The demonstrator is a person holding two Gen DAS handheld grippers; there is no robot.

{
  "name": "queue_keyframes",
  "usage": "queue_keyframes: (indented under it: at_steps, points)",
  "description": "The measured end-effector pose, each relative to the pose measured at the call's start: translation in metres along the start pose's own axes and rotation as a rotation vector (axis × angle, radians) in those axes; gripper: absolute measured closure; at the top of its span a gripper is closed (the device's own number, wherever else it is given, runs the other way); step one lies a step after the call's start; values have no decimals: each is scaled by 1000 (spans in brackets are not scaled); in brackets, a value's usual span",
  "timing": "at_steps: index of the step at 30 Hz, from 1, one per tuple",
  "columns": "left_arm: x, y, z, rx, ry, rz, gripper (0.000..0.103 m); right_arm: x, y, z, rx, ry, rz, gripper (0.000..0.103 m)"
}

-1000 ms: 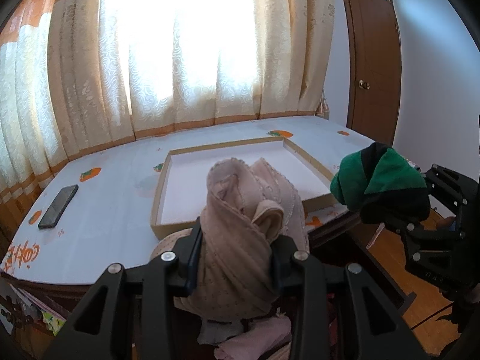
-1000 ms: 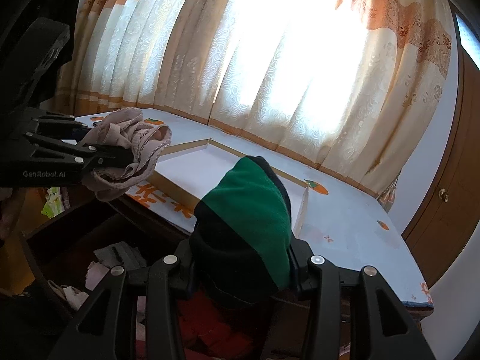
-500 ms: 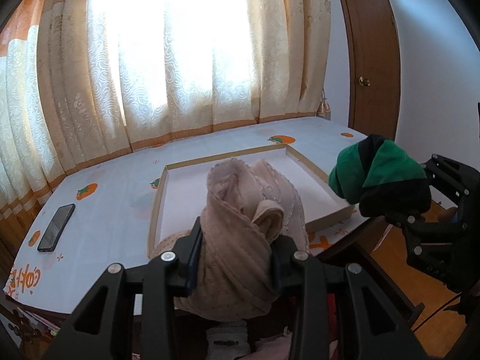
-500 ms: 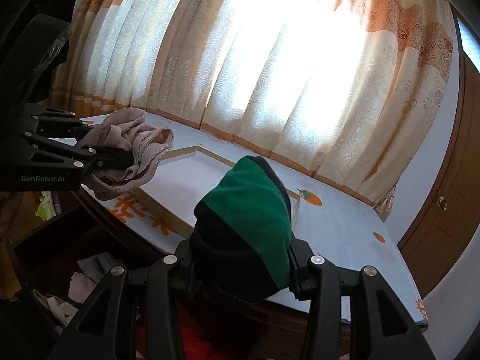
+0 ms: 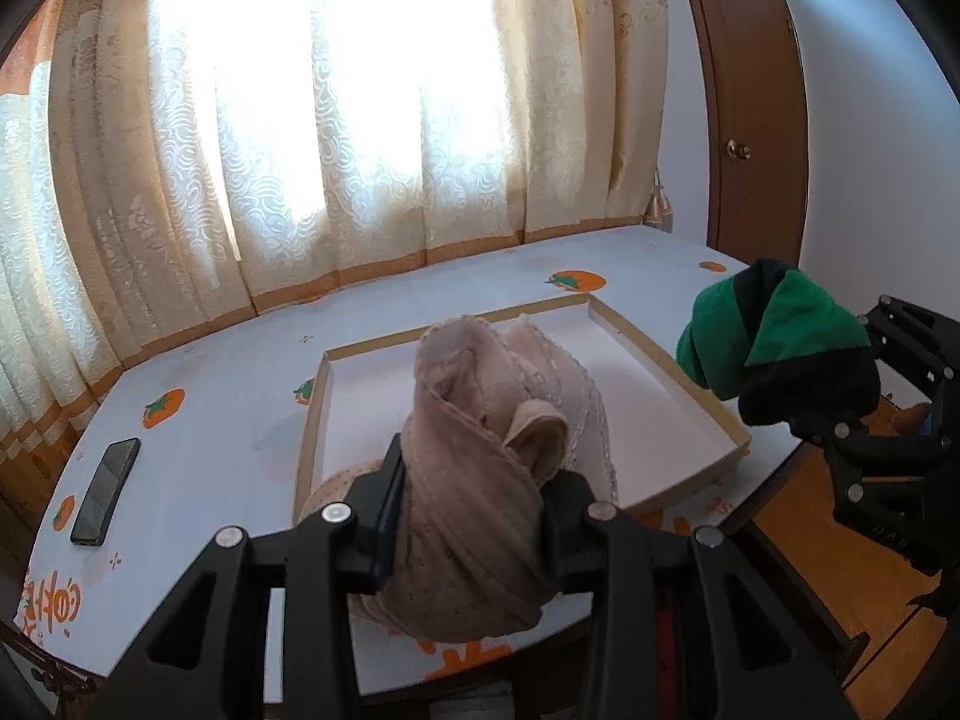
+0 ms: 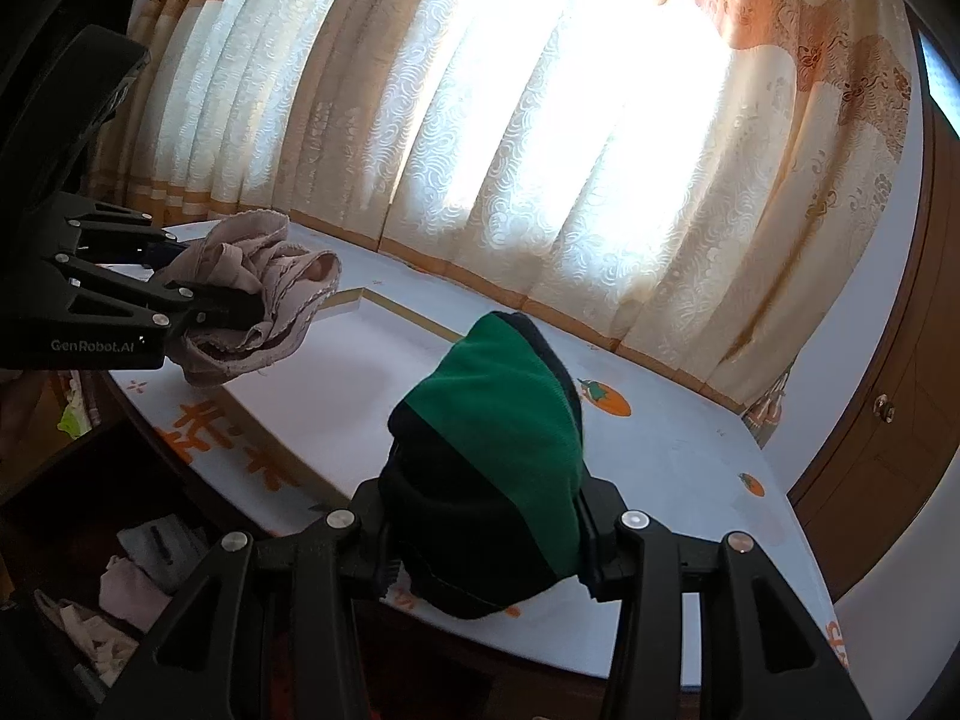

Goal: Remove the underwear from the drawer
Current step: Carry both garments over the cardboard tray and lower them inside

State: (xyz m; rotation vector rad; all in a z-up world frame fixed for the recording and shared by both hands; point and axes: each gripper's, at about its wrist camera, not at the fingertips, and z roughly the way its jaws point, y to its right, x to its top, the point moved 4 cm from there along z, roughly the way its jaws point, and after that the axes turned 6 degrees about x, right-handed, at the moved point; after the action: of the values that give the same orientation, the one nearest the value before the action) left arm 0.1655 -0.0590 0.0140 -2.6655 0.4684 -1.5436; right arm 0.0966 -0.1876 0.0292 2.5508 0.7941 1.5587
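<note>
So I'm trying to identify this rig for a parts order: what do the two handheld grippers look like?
Both are matte black. The left gripper and right gripper each have two angular fingers built from flat linkage bars with triangular cutouts, joined by round silver pivot screws. The left one's side plate carries white "GenRobot.AI" lettering, seen from the right wrist view. No cables or sleeves are clearly visible.

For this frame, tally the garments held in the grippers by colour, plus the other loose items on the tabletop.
Beige lace underwear, in the left hand-held gripper: 1
Green-and-black underwear, in the right hand-held gripper: 1
Shallow white tray: 1
Dark phone: 1
Total: 4
</note>
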Motion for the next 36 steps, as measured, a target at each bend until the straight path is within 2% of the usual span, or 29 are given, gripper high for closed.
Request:
queue_keyframes:
  at_steps: [21,36]
  points:
    - [31,7,64,-17,-82,17,67,24,37,60,3,-44,10,56]
    - [54,10,121,-48,-163,-23,67,34,56,112,-5,-89,12,56]
